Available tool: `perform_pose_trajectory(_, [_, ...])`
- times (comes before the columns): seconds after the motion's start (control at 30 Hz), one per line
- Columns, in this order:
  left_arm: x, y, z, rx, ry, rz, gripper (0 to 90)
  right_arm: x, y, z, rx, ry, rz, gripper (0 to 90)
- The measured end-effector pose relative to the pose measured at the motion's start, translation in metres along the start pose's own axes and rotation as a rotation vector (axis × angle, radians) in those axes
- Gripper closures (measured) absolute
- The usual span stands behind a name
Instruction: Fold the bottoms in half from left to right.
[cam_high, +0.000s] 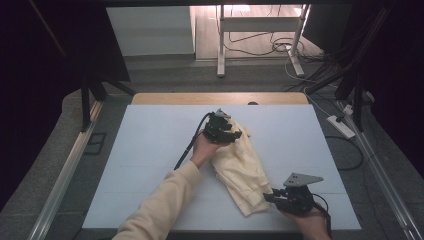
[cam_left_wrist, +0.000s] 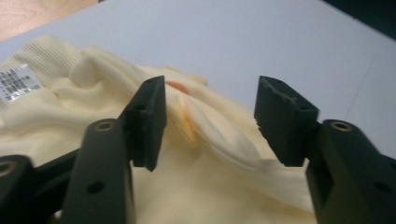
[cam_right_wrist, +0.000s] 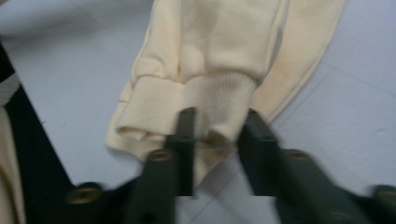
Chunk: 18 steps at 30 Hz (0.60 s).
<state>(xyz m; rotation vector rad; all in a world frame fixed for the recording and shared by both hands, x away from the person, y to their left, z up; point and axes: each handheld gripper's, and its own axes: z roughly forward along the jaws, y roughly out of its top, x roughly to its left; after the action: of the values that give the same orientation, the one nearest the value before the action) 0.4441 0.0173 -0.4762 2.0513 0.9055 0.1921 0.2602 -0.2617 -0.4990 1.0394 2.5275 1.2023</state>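
A pale yellow sweatshirt (cam_high: 240, 167) lies folded in a long bundle on the white table cover (cam_high: 145, 150), running from the centre toward the front right. My left gripper (cam_high: 236, 134) hovers over its far end, open, with the cloth (cam_left_wrist: 210, 186) below the spread jaws; an orange mark (cam_left_wrist: 180, 88) and a white label (cam_left_wrist: 18, 81) show near the collar. My right gripper (cam_high: 269, 196) sits at the near end. Its jaws stand a little apart around the ribbed cuff (cam_right_wrist: 210, 98), which lies between them without being pinched.
A wooden tabletop edge (cam_high: 220, 98) shows beyond the white cover. A white power strip (cam_high: 341, 126) and cables lie on the floor at the right, and a metal stand (cam_high: 220, 45) is at the back. Bare cover spreads to the left of the garment.
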Motion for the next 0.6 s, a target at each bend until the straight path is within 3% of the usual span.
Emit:
perform_pose_trajectory(0.07, [0.000,0.001,-0.005,-0.006,0.007,0.009,40.1,0.000,0.001,0.000,-0.011,-0.029,-0.011,51.1])
perform_pose_trajectory(0.17, [0.000,-0.001,-0.013,-0.022,0.007,0.013,38.0,-0.002,0.003,-0.004,-0.047,-0.055,-0.007,42.2])
perform_pose_trajectory(0.37, [0.000,-0.006,-0.025,-0.032,-0.015,0.029,35.9,-0.005,0.005,-0.006,-0.082,-0.058,0.008,39.8])
perform_pose_trajectory(0.6, [0.000,-0.012,-0.037,-0.044,-0.007,0.040,35.4,-0.005,0.010,-0.007,-0.124,-0.042,-0.011,40.1])
